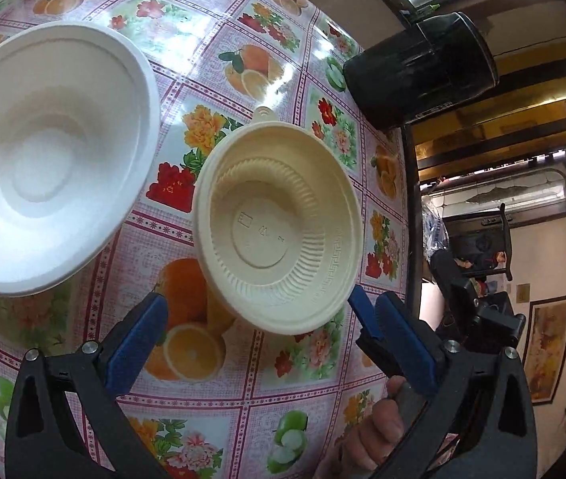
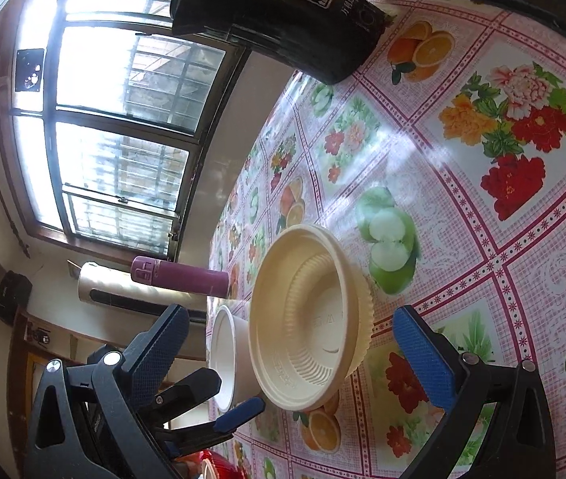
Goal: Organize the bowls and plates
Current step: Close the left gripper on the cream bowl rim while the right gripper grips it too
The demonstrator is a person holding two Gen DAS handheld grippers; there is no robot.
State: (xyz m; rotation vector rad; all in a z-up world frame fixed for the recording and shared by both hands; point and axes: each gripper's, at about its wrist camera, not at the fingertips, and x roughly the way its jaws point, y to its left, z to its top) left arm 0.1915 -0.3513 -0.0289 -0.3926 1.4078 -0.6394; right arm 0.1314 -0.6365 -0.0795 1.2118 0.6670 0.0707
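While the cream bowl [image 1: 279, 235] sits mouth-up on the worktop [image 1: 211, 64], left tool [image 1: 259, 319] and right tool [image 2: 303, 343] gape wide, gripping nothing.

Fruit-and-flower oilcloth table [image 1: 211, 60] bearing white bowl [image 1: 43, 159], cream bowl [image 1: 279, 231], black appliance [image 1: 422, 68], purple flask [image 2: 179, 275].

Ribbed matt cream plastic bowl [image 1: 279, 231] and smooth white bowl [image 1: 49, 159] on a glossy, floral-print vinyl-covered worktop [image 1: 211, 60].

home dining room: fruit-print tablecloth [image 1: 243, 40], window [image 2: 123, 119] (barred), framed picture [image 1: 546, 351].
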